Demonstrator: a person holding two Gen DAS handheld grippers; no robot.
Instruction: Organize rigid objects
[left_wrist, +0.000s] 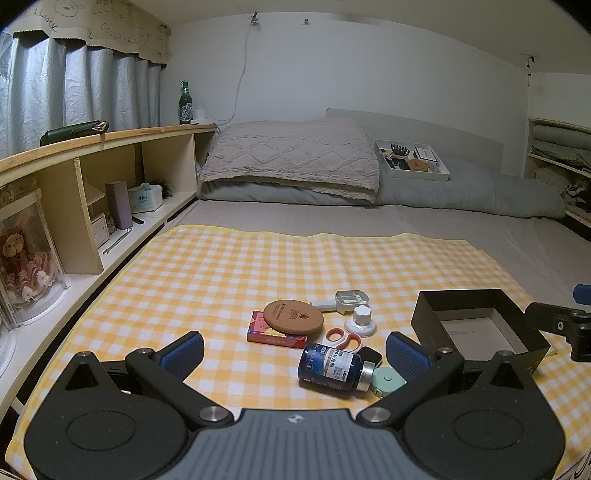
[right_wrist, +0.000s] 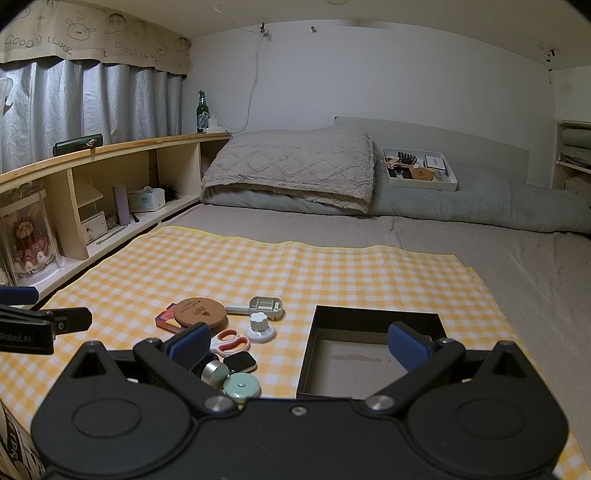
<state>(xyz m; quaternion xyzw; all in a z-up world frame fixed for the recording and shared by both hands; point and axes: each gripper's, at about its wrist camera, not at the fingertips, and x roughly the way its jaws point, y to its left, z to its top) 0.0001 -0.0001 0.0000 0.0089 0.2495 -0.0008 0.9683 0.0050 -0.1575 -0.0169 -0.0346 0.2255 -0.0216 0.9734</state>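
On a yellow checked cloth lie a cork coaster on a red card box, a white plastic holder, a white knob, red-handled scissors, a smartwatch, a mint tape measure and a blue pill bottle on its side. An empty black box stands to the right. My left gripper is open, with the bottle between its fingers. My right gripper is open over the black box's near left edge.
A wooden shelf unit runs along the left with a green bottle. A pillow, a folded duvet and a white tray of small items lie at the bed's head.
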